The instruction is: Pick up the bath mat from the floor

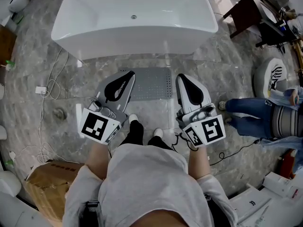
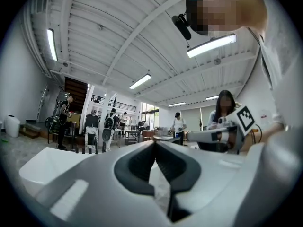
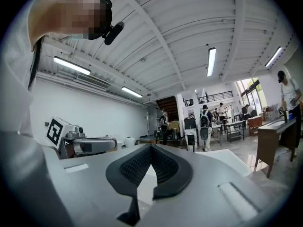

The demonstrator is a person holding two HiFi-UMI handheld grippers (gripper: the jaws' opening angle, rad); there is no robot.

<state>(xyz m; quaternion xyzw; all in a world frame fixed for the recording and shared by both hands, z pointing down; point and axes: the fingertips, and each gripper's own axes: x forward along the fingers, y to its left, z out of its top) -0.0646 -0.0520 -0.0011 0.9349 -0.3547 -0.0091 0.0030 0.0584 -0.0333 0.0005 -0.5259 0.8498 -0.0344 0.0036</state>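
Observation:
The grey perforated bath mat [image 1: 152, 83] lies flat on the marble floor in front of the white bathtub [image 1: 134, 18]. In the head view my two grippers are held above the floor on either side of the mat, pointing toward the tub. The left gripper [image 1: 128, 74] is over the mat's left edge, and the right gripper [image 1: 181, 77] is over its right edge. Both are shut with nothing between the dark pads, as the left gripper view [image 2: 155, 143] and the right gripper view [image 3: 151, 146] show. Both gripper cameras look up at the ceiling, so the mat is hidden from them.
A person in jeans [image 1: 255, 117] stands at the right. A cardboard box [image 1: 47, 178] sits at the lower left. White cables [image 1: 49, 86] and a floor drain [image 1: 58, 113] lie left of the mat. Dark furniture [image 1: 246, 11] stands at the upper right.

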